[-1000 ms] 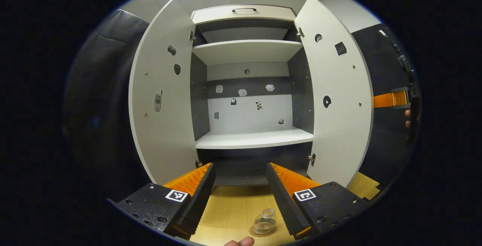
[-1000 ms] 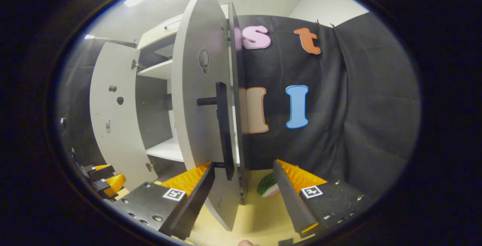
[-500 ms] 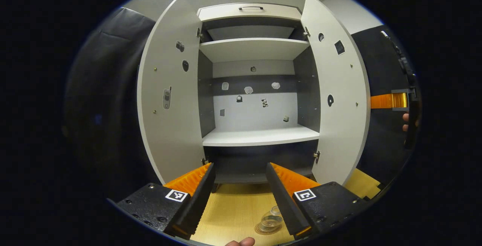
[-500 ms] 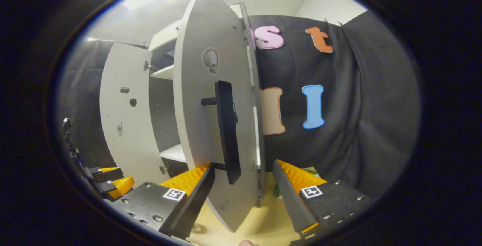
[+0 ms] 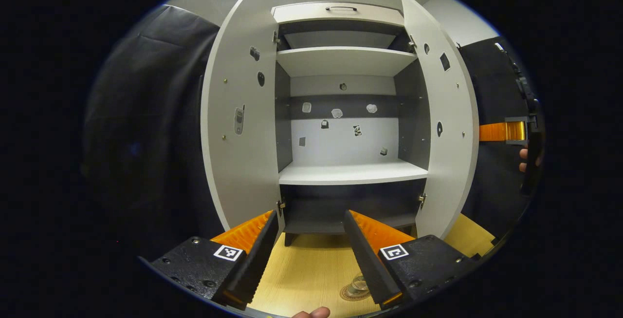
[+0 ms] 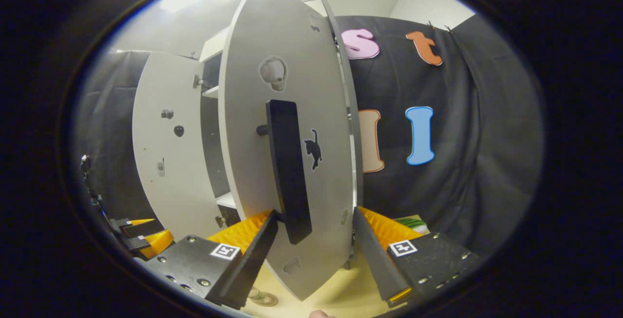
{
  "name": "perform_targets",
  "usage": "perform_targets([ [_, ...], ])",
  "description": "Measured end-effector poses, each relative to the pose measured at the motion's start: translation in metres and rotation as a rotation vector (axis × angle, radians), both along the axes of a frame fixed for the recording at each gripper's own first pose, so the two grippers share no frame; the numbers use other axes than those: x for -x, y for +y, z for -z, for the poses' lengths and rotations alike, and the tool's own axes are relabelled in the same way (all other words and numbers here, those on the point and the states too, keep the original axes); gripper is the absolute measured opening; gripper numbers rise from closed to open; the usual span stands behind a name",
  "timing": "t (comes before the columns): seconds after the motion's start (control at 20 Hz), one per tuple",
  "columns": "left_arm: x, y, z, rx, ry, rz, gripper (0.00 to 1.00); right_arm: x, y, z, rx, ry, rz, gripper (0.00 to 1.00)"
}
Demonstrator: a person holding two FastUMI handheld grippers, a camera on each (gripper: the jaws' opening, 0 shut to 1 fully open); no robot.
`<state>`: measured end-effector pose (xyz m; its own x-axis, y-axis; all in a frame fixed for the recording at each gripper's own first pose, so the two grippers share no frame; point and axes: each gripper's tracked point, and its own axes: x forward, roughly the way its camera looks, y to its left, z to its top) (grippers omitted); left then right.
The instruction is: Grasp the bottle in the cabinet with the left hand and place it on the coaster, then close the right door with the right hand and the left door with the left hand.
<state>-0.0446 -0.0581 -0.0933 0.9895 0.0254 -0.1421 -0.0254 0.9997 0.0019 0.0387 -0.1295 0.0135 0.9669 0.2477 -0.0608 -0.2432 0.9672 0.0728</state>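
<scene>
1. Cabinet [image 5: 350, 174]: stands on the table [image 5: 306, 274] ahead of my left hand-held gripper [image 5: 310, 254]. Both doors hang open; the shelves that I can see are bare, with small stickers on the back panel.
2. Left door [image 5: 238, 133]: swung wide, inner face toward me, a few stickers on it. It also appears at the left of the right gripper view [image 6: 165, 147].
3. Right door [image 5: 448, 128]: open, seen nearly edge-on in the left gripper view. In the right gripper view its outer face [image 6: 292, 113] is close in front of me, with a tall dark handle [image 6: 288, 167] and a cat sticker.
4. Bottle [image 5: 359, 284]: clear, upright on the coaster [image 5: 351, 294], on the table in front of the cabinet, half hidden behind the right finger of my left hand-held gripper.
5. Left hand-held gripper: fingers spread apart, holding nothing, hanging above the table with the bottle below its right finger.
6. Right hand-held gripper [image 6: 315, 254]: fingers spread, the lower edge of the right door and the foot of its handle between them; I cannot tell whether either finger touches the door. It also shows at the far right of the left gripper view [image 5: 503, 131], beyond the right door.
7. Green striped object [image 6: 412, 224]: on the table behind the right door, just past my right finger.
</scene>
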Motion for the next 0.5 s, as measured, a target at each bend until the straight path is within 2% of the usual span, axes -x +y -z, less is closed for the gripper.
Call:
perform_targets([
  [0.5,0.003,0.041,-0.012,0.011,-0.019,-0.058,0.87,-0.022,0.042,0.002,-0.014,-0.007,-0.026,0.98],
])
